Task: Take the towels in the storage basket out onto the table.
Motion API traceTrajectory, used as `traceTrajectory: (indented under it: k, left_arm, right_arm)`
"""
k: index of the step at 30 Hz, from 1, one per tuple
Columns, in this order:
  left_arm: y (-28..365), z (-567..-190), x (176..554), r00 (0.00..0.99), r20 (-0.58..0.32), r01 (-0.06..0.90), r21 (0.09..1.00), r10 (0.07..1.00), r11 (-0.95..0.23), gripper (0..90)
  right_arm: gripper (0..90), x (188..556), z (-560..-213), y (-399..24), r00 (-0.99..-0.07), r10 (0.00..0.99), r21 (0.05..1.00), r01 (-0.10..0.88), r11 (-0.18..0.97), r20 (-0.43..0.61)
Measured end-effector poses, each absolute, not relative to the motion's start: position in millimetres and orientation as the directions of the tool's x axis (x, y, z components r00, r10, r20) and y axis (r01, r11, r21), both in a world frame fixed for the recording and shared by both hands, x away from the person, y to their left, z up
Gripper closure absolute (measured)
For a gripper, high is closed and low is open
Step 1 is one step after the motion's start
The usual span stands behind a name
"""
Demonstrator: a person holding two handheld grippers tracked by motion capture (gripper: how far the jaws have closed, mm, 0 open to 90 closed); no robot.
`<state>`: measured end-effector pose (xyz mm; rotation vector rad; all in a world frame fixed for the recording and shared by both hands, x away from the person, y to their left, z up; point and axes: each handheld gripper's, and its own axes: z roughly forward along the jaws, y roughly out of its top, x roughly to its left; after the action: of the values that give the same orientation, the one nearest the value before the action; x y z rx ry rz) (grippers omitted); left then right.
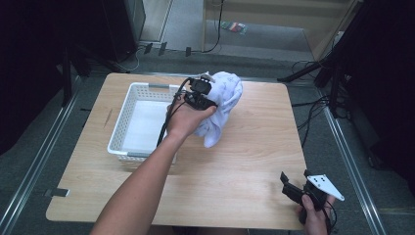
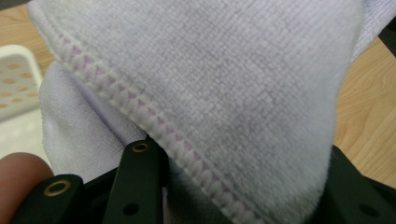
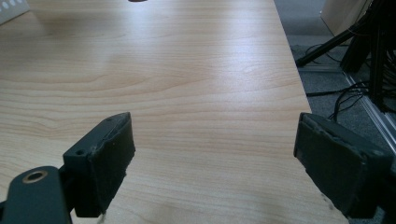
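High view: left gripper (image 1: 199, 96) is clamped on a bunched white towel (image 1: 222, 105) held up just right of the white basket (image 1: 128, 110), long axis roughly vertical with the tail pointing down toward the table (image 1: 244, 156); I'd expect that tail to catch the basket rim. Left gripper view: stitched hem (image 2: 154, 122) runs diagonally into the jaws, so it's an edge pinch and could slip. Right gripper view: right gripper (image 3: 212, 163) spread wide, nothing between the jaws, hanging over bare wood.
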<state>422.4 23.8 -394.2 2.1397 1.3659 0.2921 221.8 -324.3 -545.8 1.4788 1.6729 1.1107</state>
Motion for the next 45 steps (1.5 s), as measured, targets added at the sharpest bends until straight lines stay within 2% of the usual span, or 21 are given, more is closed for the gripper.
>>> traceTrajectory:
  k: [19, 23, 26, 30, 33, 45]
  left_arm:
    - [-11.3, -447.5, 425.4, 0.496, -0.143, 0.779, 0.508, 0.856, -0.366, 54.7]
    - [-18.0, -463.2, 424.8, 0.507, -0.131, 0.786, 0.476, 0.852, -0.395, 51.0]
    - [-21.5, -472.1, 423.7, 0.526, -0.125, 0.782, 0.460, 0.841, -0.421, 40.9]
    - [-20.6, -466.9, 422.8, 0.501, -0.159, 0.798, 0.467, 0.851, -0.382, 12.9]
    - [-17.1, -461.6, 423.7, 0.480, -0.167, 0.815, 0.448, 0.861, -0.367, 4.5]
    - [20.7, -430.9, 419.1, 0.469, -0.164, 0.801, 0.493, 0.868, -0.340, 1.8]
  right_arm:
    - [12.5, 222.0, -545.8, -324.6, -0.170, 0.983, 0.895, 0.446, 0.010, 0.074]
    - [12.5, 222.0, -545.8, -324.5, -0.170, 0.983, 0.895, 0.446, 0.011, 0.073]
    - [12.5, 222.0, -545.8, -324.7, -0.171, 0.982, 0.895, 0.445, 0.010, 0.074]
    - [12.5, 222.0, -545.9, -324.8, -0.173, 0.982, 0.896, 0.445, 0.010, 0.075]
    - [12.5, 222.1, -545.8, -324.6, -0.174, 0.982, 0.895, 0.446, 0.012, 0.074]
    - [12.5, 222.4, -545.9, -324.2, -0.176, 0.982, 0.895, 0.447, 0.017, 0.070]
